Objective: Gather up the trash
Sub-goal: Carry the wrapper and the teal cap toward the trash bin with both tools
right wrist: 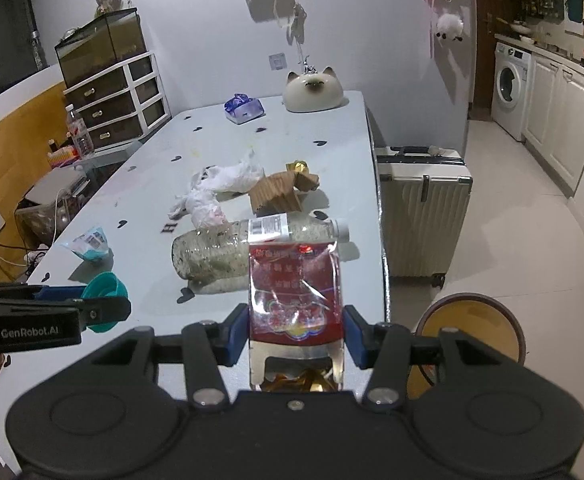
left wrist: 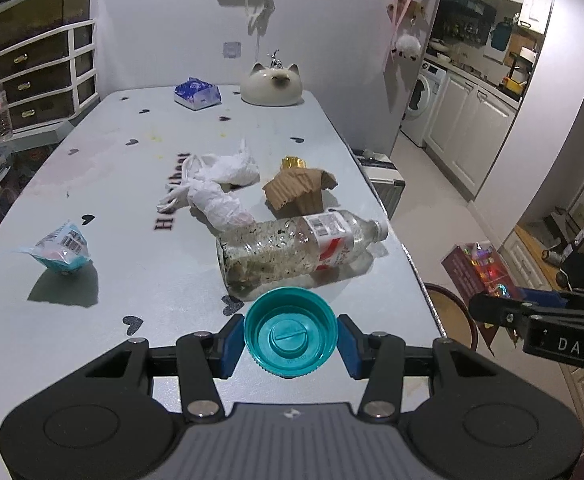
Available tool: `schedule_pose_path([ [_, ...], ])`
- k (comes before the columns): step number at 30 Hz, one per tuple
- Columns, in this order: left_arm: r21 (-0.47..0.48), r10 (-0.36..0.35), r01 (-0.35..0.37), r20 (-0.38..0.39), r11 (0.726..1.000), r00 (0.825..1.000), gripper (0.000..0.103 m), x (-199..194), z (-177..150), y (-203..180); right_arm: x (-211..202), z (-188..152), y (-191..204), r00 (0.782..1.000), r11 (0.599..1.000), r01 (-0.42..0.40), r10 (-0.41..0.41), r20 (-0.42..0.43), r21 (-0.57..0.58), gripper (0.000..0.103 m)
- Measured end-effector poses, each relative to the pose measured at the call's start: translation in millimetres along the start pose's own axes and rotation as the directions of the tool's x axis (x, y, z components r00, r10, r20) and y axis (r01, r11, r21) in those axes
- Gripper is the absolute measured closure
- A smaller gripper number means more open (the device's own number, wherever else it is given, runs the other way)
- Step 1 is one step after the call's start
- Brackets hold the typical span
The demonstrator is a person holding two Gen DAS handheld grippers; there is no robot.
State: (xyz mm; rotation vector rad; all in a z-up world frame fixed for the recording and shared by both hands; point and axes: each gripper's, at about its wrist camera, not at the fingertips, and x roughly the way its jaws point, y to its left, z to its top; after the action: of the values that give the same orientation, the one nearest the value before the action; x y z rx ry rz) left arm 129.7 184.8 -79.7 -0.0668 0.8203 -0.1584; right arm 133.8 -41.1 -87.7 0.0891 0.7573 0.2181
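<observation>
- Left gripper point(left wrist: 290, 334) clamped on a teal plastic cap point(left wrist: 290, 332), round and ribbed at the rim, hollow side up, held above the near edge of the tabletop point(left wrist: 140, 184).
- Right gripper point(right wrist: 296, 330) closed on a red cigarette pack point(right wrist: 295, 296) in crinkled clear film, upright between the blue pads, over the near right corner.
- Lying on its side just beyond both, toward the right edge: clear plastic bottle point(left wrist: 299, 250), grimy inside, neck pointing right, red-and-white label unreadable.
- Past it, mid-table: crumpled white plastic bag point(left wrist: 216, 184), beside a folded piece of corrugated cardboard point(left wrist: 297, 190).
- Near the left edge: crushed light-blue wrapper point(left wrist: 58, 250) with a barcode.
- Readable: "DAS" on the right gripper's side in the left view, "GenRobot.AI" on the left gripper in the right view; dark lettering on the tabletop mostly covered.
</observation>
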Motion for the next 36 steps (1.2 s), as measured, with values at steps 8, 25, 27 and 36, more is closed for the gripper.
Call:
schedule_pose_path([
  [8,-0.027,0.035,-0.036,-0.006,0.999,0.999,0.053,5.5,0.5,-32.2,-2.5,5.5,-30.6,1.000,1.000,-0.006,0.006,-0.015,0.001,0.053],
  [25,-0.104,0.114,-0.118,-0.048,0.987,0.992,0.053,71.2,25.5,-178.9,23.9,38.1,-192.5,0.993,0.995,-0.082,0.077,-0.092,-0.049,0.053],
  [27,-0.106,0.115,-0.121,-0.057,0.987,0.992,0.053,81.9,30.1,-196.1,28.6,41.4,-213.7,0.991,0.996,-0.084,0.080,-0.103,-0.040,0.053],
  [36,-0.071,0.083,-0.091,-0.109,0.993,0.991,0.053,134.0,47.5,-266.3,51.9,41.1,-298.4,0.986,0.998,-0.058,0.059,-0.157,0.010,0.053],
])
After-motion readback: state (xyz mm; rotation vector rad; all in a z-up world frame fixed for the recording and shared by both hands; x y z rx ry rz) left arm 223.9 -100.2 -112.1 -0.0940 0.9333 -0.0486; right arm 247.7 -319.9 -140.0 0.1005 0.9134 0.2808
